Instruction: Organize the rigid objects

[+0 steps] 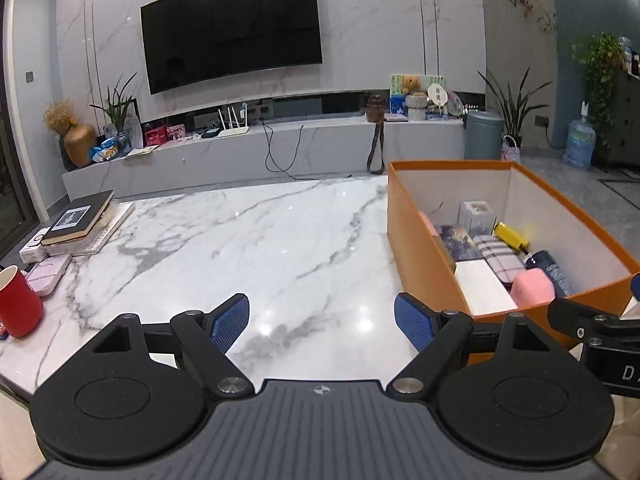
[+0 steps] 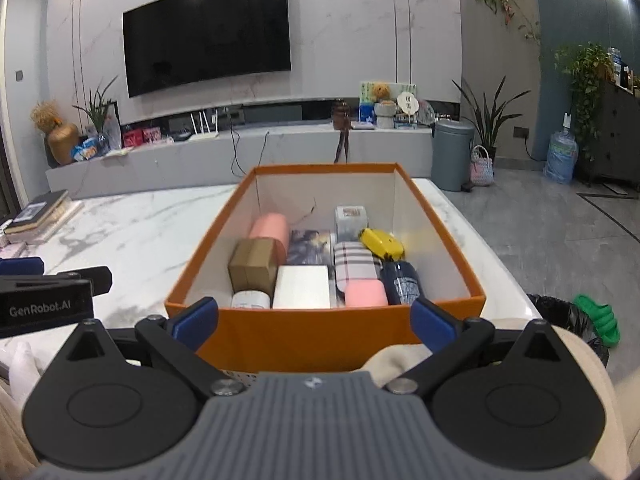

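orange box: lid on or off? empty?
Lid off, not empty. The orange box is open-topped, showing a brown carton, white box and yellow item inside.

— Any lettering you can read from here?
— On my right wrist view, "GenRobot.AI" on the left gripper [image 2: 60, 280] body. On my left view, only "D" on the right gripper [image 1: 600, 324] — the rest is cut off.

Two low forward views, shared orange box [image 2: 320, 328]

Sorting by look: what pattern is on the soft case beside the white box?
A plaid check, pale with dark stripes: the case shows best in the right wrist view.
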Motion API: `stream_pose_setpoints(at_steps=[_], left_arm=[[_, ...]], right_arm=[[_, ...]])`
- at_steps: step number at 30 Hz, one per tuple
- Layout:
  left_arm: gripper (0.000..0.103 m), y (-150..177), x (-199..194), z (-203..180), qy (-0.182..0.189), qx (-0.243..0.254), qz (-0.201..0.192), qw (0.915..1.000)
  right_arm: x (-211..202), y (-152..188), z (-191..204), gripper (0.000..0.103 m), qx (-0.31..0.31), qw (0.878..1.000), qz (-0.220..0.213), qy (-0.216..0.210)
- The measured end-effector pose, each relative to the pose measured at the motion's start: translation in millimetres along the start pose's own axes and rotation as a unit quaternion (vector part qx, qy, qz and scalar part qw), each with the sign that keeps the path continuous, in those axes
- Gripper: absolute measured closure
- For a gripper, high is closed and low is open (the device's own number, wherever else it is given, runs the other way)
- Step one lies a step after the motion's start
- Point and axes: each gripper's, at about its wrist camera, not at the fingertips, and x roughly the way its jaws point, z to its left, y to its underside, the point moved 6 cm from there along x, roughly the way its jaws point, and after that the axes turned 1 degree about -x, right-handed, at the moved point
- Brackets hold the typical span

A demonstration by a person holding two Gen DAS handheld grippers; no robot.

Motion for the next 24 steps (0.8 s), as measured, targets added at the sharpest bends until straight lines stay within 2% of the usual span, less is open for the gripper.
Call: stream_pose_setpoints(at_steps=[9,24], left_arm=[[0.007,3,2,10,-0.004,-0.015,0.008,0.9998],[0.007,2,-4,9,0.003,-0.008,0.003,1.0]], right_arm=[[8,4,1,0.003,0.007,1.0,0.004,0.005],[5,5,2,0.003,0.005,1.0,0.001,0.01]])
